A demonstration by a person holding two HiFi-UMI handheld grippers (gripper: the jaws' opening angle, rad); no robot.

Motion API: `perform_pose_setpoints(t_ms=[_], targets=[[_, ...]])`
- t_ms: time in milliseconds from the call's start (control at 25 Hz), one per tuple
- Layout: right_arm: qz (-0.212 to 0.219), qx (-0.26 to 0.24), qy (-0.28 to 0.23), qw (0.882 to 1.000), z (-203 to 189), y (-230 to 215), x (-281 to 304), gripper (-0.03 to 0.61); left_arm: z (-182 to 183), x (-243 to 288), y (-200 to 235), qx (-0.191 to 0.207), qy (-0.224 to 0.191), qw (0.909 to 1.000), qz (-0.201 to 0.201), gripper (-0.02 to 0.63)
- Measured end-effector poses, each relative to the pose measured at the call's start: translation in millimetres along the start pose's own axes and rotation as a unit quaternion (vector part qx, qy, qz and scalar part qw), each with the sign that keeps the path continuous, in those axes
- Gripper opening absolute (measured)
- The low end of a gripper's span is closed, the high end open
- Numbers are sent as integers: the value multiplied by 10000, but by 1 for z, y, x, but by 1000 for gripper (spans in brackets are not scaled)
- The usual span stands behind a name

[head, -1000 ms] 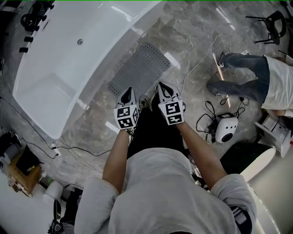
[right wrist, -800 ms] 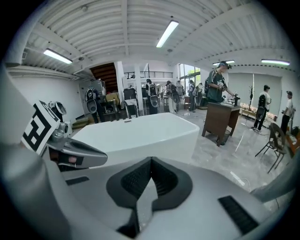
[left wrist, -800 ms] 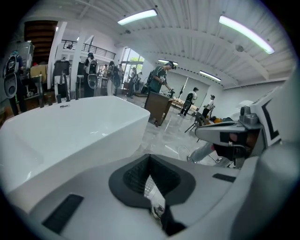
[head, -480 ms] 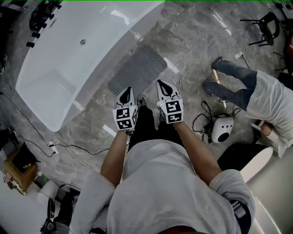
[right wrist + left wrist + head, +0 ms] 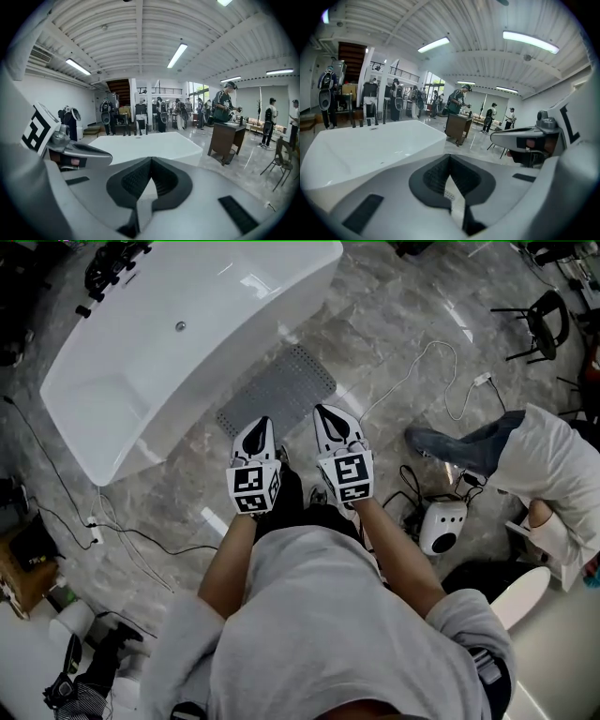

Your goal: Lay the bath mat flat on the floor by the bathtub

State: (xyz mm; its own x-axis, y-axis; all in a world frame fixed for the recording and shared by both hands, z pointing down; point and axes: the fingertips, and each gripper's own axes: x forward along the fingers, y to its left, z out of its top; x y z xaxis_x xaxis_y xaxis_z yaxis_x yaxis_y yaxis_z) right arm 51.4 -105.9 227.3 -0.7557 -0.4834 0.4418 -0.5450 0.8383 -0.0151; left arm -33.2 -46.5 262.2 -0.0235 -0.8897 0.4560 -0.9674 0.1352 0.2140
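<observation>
left gripper (image 5: 257,427): its jaws are sitting fully closed, pads meeting at the tip (image 5: 449,158), and gripping nothing; it is hanging in the air above the floor, touching nothing.
right gripper (image 5: 328,414): its jaws are also pressing together with nothing between them (image 5: 150,162); it is hovering just beside the left one, both pointing toward the top of the head view.
bath mat (image 5: 281,388): a grey dotted rectangle, it is lying flat on the marble floor (image 5: 394,306) at centre frame, just beside the bathtub (image 5: 187,343).
mat axis: its long side is running from lower left to upper right of the head view, parallel to the tub's near wall.
bathtub in gripper views: it is showing as a white block beyond each pair of jaws (image 5: 370,150) (image 5: 154,145).
hidden: the mat's lower end is sitting behind the left gripper's tip in the head view; a pale speckled patch is showing through the gap under the left jaws, too small to identify.
cut off: a second person (image 5: 553,465) is bending at the right edge, partly out of frame.
</observation>
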Motion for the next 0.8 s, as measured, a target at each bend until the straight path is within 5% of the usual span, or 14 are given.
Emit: perform_pose_setpoints(t_ms=[520,800], targets=[[294,-139,-850,9958,36,37,-112,6,37,-101,-58,113,-835,9942,668,11],[82,-208,-1209,9924,61,61,-139,6,55,-150,-60,333,-1004,9925,610,12]])
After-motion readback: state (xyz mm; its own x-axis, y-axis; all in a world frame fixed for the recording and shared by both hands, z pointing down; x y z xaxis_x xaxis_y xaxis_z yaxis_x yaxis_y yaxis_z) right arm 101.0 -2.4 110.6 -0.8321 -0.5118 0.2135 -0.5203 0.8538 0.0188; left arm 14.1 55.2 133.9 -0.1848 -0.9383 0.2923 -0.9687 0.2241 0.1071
